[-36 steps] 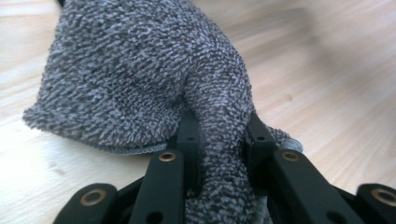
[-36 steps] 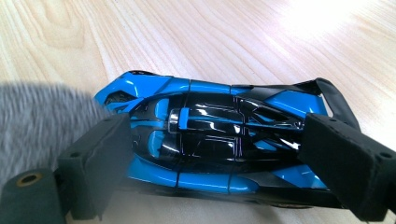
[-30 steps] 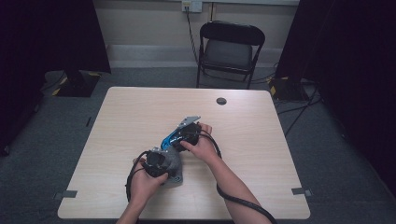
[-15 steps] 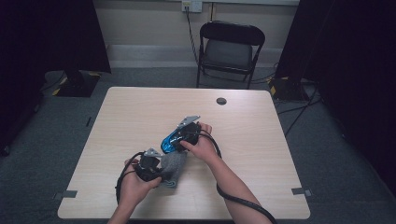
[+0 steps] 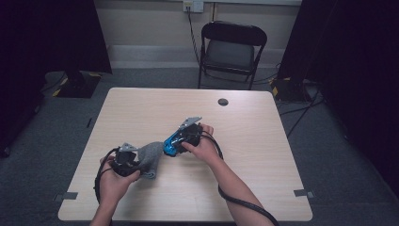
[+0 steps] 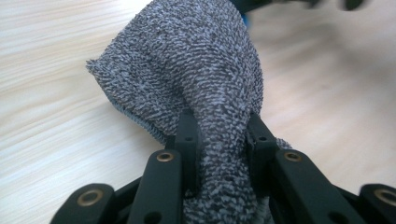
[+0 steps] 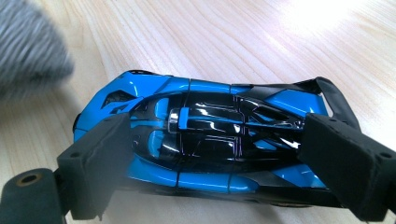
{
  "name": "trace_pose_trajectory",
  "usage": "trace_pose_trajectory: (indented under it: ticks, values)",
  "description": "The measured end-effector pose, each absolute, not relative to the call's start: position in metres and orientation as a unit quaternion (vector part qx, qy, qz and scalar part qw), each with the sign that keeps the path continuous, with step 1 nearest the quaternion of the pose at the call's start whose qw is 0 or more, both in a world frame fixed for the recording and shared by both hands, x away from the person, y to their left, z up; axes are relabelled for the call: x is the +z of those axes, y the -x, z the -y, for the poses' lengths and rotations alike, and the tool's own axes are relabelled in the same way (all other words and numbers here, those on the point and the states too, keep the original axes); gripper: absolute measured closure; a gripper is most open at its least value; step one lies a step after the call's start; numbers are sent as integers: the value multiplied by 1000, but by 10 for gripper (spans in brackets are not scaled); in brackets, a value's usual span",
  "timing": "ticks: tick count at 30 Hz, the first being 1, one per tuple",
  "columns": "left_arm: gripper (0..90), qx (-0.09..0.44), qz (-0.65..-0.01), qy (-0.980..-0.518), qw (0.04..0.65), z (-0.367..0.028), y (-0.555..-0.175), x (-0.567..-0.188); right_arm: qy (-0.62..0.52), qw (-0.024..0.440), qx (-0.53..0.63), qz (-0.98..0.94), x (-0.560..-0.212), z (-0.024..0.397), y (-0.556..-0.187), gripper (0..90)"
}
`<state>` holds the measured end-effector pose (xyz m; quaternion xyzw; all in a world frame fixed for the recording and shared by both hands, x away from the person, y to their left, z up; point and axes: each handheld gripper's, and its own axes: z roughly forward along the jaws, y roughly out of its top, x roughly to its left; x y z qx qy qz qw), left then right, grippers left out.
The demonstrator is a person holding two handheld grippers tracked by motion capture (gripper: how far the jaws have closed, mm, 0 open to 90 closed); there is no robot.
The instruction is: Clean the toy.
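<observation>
A blue and black toy car (image 5: 173, 142) (image 7: 205, 135) sits near the middle of the wooden table (image 5: 263, 155). My right gripper (image 5: 181, 140) (image 7: 219, 154) is shut on it, one pad at its nose and the other at its tail. My left gripper (image 5: 128, 162) (image 6: 223, 135) is shut on a grey knitted cloth (image 5: 151, 157) (image 6: 205, 60), which bunches up between its jaws and drapes forward onto the table. The cloth lies just left of the car; in the right gripper view its blurred edge (image 7: 32, 46) shows at the top left.
A small round black disc (image 5: 223, 101) lies near the table's far edge. A black folding chair (image 5: 233, 47) stands behind the table. Cables trail from both grippers (image 5: 244, 205) across the front of the table.
My left gripper has moved to the left with the grey cloth, drawing it away from the car. The right gripper and the car have stayed in place.
</observation>
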<state>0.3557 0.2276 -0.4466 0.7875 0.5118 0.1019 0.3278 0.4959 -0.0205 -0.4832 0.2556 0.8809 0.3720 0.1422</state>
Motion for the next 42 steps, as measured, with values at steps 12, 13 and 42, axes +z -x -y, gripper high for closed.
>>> trace_pose_trajectory:
  ticks: [12, 13, 42]
  values:
    - [713, 126, -544, -790, 252, -220, -391, -464, -256, 142, 373, -880, -483, 21, -496, 92]
    - [713, 126, -540, -795, 246, -216, -393, -464, -256, 142, 373, -880, -483, 21, -496, 92]
    - [718, 11, -497, -823, 275, -173, -370, -465, -257, 143, 369, -881, -483, 20, -496, 92]
